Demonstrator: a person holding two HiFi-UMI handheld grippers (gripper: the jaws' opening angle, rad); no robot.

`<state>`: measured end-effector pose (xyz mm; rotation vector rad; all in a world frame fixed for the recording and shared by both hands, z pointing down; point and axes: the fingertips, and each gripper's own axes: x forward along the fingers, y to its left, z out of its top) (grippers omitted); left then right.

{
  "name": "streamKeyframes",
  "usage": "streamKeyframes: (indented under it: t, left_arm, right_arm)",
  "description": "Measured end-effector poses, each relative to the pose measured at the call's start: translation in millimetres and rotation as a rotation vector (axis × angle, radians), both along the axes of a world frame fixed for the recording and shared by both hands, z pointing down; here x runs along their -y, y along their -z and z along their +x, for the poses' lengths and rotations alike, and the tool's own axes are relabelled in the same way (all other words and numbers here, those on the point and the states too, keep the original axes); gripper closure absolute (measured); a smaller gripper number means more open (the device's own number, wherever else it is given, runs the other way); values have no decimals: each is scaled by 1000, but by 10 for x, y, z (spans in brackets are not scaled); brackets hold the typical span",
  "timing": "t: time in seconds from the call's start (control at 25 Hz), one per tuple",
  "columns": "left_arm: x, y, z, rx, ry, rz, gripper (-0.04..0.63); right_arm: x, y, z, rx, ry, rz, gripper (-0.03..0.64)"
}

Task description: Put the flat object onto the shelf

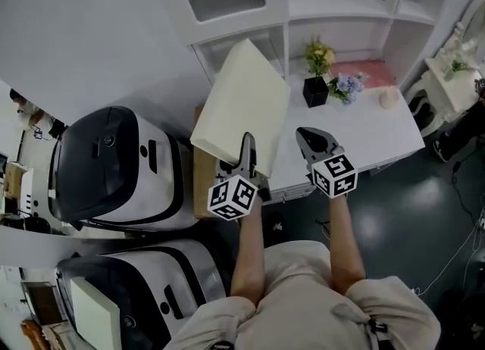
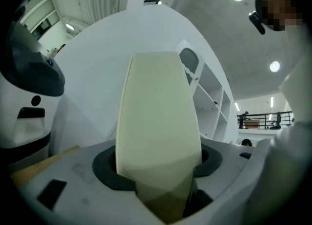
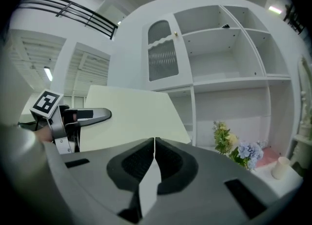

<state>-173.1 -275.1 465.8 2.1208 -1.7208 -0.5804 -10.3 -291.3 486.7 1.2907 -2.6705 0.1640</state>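
Flat cream board in the air, clamped by its near edge in the left tool, whose jaws stand wide on the board's thickness. The board is tilted, its long axis running from the tool up and away toward the white shelf behind the bench; its far end reaches toward the left part of the shelf unit. The right tool hangs just beside the board on its right, jaws together and empty, so the left hand alone carries the load. The open compartments lie ahead and to the right, above the flowers, so the move ahead looks like a lift forward and rightward.
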Motion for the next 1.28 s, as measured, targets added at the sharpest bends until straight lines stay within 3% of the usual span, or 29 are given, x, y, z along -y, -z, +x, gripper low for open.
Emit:
streamKeyframes:
  t: [0.12, 0.16, 0.36, 0.6, 0.76, 0.8, 0.96, 1.16, 1.28]
  left_arm:
    - [181, -17, -42, 13, 1, -5, 321]
    - [230, -36, -70, -12, -3, -7, 321]
    - [464, -175, -253, -273, -25, -12, 322]
    - [651, -404, -274, -475, -29, -15, 322]
    - [683, -458, -273, -788, -35, 42, 322]
    - [685, -467, -257, -834, -35, 50, 322]
    - [663, -612, -270, -765, 44, -2, 322]
    - [616, -677, -207, -799, 105, -12, 322]
    - [592, -732, -156, -858, 138, -13, 322]
  right_arm:
    - [132, 54, 1, -3, -18, 10, 548]
    - [163, 63, 3, -6, -24, 14, 548]
    - [339, 35, -27, -3, -61, 14, 548]
    - [408, -125, -62, -44, -81, 0, 548]
    - [396, -203, -3, -62, -105, -19, 548]
    - [400, -205, 17, -60, -112, -21, 548]
    - [419, -228, 28, -65, -105, -28, 548]
    - [482, -242, 13, -38, -87, -27, 548]
    - [507, -228, 52, -18, -85, -25, 548]
